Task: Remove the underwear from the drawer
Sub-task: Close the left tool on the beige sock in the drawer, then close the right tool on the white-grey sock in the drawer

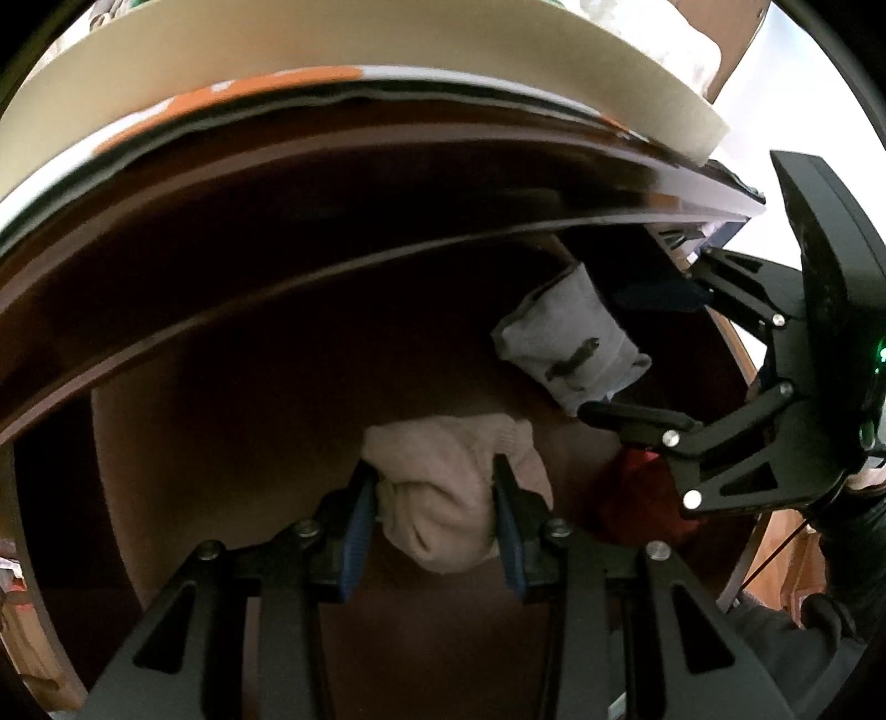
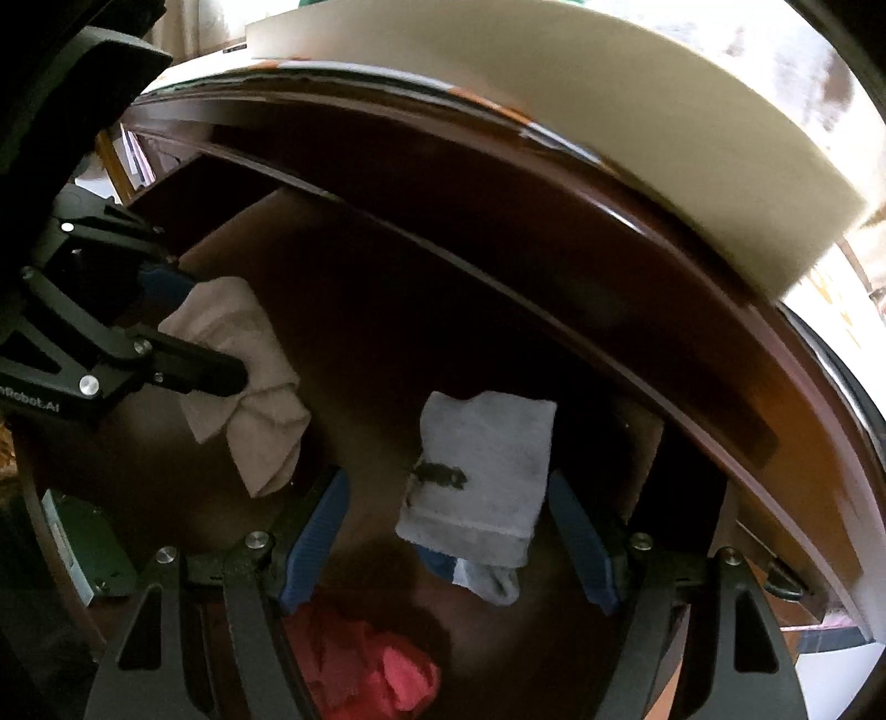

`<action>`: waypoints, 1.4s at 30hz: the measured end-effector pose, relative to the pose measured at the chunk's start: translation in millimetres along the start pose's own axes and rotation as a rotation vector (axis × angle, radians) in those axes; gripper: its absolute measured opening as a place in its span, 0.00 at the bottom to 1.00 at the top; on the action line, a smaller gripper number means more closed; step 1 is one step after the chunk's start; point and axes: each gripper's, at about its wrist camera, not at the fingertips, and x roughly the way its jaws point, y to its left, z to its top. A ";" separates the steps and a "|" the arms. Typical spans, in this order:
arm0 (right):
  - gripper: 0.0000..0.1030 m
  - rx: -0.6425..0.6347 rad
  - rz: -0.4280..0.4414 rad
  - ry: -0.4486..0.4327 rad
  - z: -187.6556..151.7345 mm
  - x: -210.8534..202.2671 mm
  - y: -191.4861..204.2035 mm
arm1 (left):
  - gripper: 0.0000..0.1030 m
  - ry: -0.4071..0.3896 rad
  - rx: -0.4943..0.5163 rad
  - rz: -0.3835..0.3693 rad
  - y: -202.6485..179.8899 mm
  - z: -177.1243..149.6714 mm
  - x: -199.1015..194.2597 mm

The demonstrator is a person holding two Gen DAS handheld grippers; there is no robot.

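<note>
Both grippers reach into an open dark brown drawer [image 1: 232,443]. My left gripper [image 1: 434,471] is shut on a beige bundle of underwear [image 1: 443,498]; it also shows in the right wrist view [image 2: 243,354], pinched by the left gripper [image 2: 221,327]. My right gripper [image 2: 448,515] is open, its blue pads either side of a folded grey piece with a dark mark [image 2: 487,459]. In the left wrist view the grey piece [image 1: 570,338] lies by the right gripper [image 1: 595,354]. A red garment [image 2: 376,664] lies in the drawer near the right gripper.
The dresser's dark top edge [image 1: 387,166] overhangs the drawer, with a cream foam slab [image 1: 332,44] lying on it. The drawer's right side wall [image 2: 686,487] is close to my right gripper. A blue and white cloth [image 2: 487,581] lies under the grey piece.
</note>
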 end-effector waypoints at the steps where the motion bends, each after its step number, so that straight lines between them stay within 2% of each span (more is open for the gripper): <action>1: 0.74 -0.003 -0.002 0.008 1.4 3.1 1.0 | 0.37 0.004 -0.002 -0.001 -0.9 0.5 1.9; 9: 0.71 -0.034 -0.021 0.041 3.8 11.6 2.8 | 0.37 0.014 -0.007 -0.012 -6.5 2.4 9.3; 12: 0.69 -0.044 -0.033 0.062 4.7 16.2 11.5 | 0.37 0.012 -0.008 -0.015 11.0 -5.1 -1.4; 16: 0.58 -0.072 -0.053 0.110 6.2 27.5 16.4 | 0.37 0.010 -0.007 -0.016 11.5 -5.3 -0.6; 23: 0.58 -0.089 -0.077 0.169 10.6 44.1 18.2 | 0.37 0.004 -0.006 -0.012 18.0 -10.8 -5.1; 24: 0.53 -0.092 -0.076 0.171 11.0 45.0 18.5 | 0.37 0.003 -0.008 -0.012 17.5 -11.3 -4.7; 25: 0.41 -0.095 -0.063 0.177 10.9 46.4 19.4 | 0.37 0.002 -0.009 -0.013 18.0 -11.7 -4.7; 27: 0.34 -0.101 -0.036 0.198 10.0 51.7 20.2 | 0.37 0.005 -0.012 -0.015 18.2 -13.1 -4.0; 28: 0.29 -0.106 -0.034 0.198 10.1 52.0 21.5 | 0.37 0.001 -0.013 -0.015 18.7 -13.0 -4.8; 31: 0.23 -0.114 -0.017 0.174 10.9 47.9 25.4 | 0.37 -0.008 -0.017 -0.010 19.7 -13.3 -7.1; 42: 0.21 -0.092 0.026 0.049 13.8 18.1 17.0 | 0.37 -0.061 -0.016 0.041 23.2 -15.6 -16.4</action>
